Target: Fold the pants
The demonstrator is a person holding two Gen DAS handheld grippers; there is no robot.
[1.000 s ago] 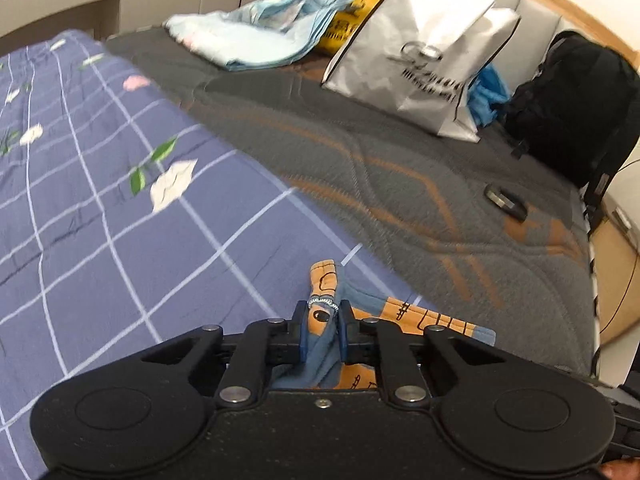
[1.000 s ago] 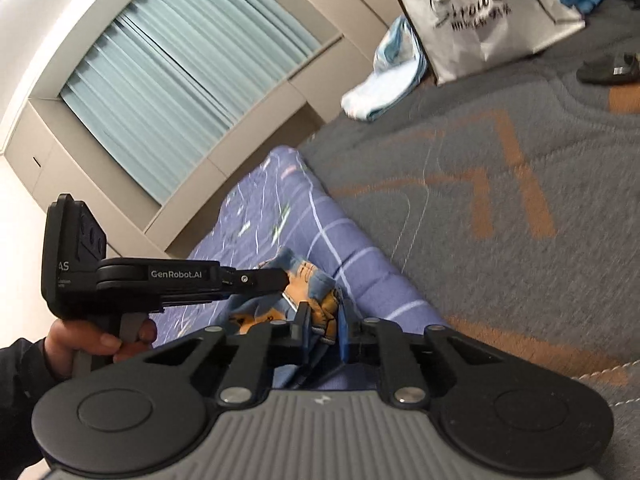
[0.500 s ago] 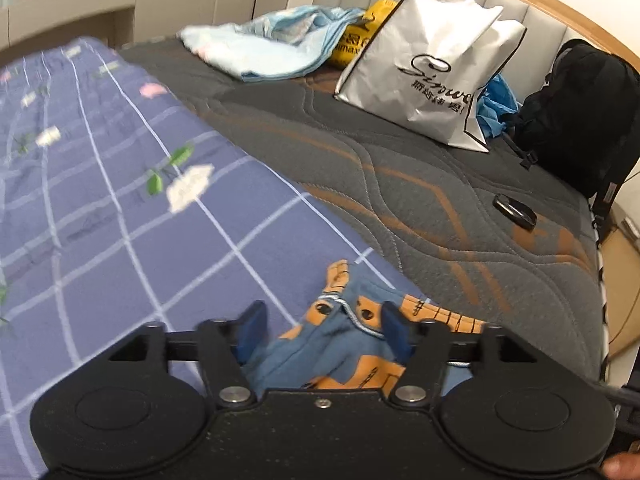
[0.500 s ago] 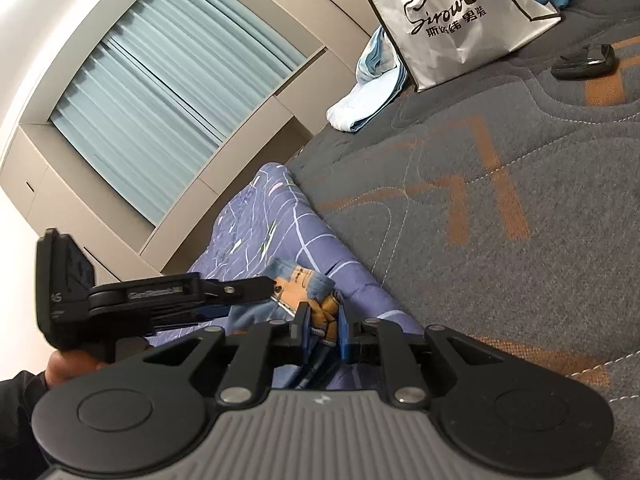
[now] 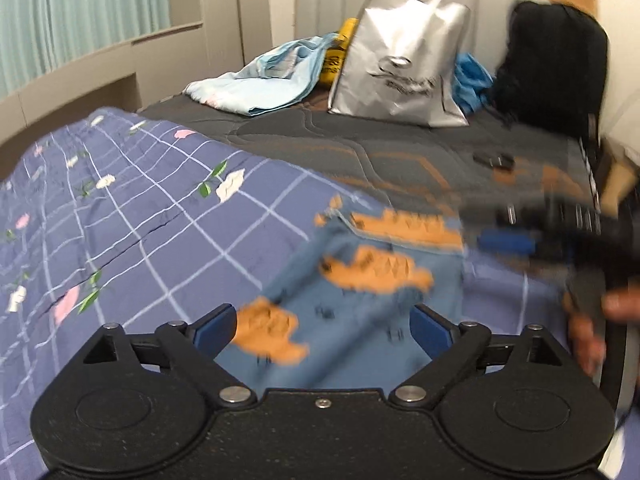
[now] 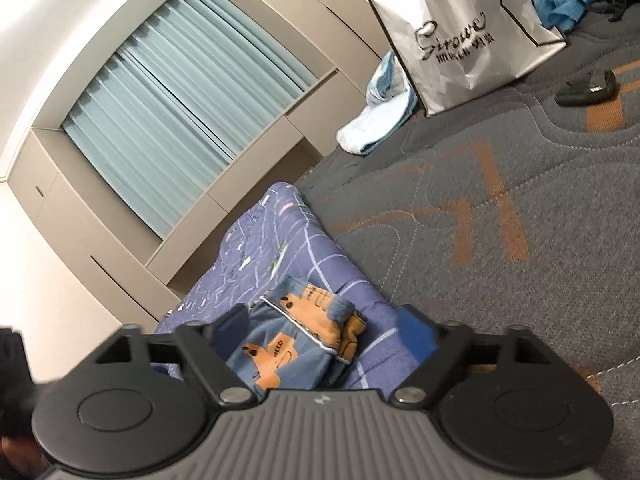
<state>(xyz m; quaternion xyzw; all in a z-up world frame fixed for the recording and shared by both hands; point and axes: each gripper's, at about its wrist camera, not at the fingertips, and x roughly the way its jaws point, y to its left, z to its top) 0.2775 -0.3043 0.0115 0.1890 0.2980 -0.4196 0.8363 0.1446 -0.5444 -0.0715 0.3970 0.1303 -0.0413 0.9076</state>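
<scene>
The pants (image 5: 360, 280), blue with orange prints, lie folded on a purple checked quilt (image 5: 140, 220). In the left wrist view, which is blurred, my left gripper (image 5: 322, 328) hangs just above their near edge. Its jaws are opening wide and the blue pads do not touch the cloth. In the right wrist view the pants (image 6: 296, 344) lie flat between and beyond the fingers of my right gripper (image 6: 322, 332). Its jaws are also opening and hold nothing. The right gripper (image 5: 520, 240) shows as a blur at the right of the left view, held by a hand (image 5: 592, 320).
Beyond the quilt lies a grey mattress (image 6: 480, 184) with orange lines. On it stand a silver shopping bag (image 5: 400, 64), a light blue cloth (image 5: 260, 84), a black backpack (image 5: 552, 68) and a small black object (image 6: 588, 88). A curtained window (image 6: 180, 100) is behind.
Both grippers have let go of the pants and their jaws have spread wide. The left gripper has drawn back and left the right wrist view. The pants now lie flat on the quilt.
</scene>
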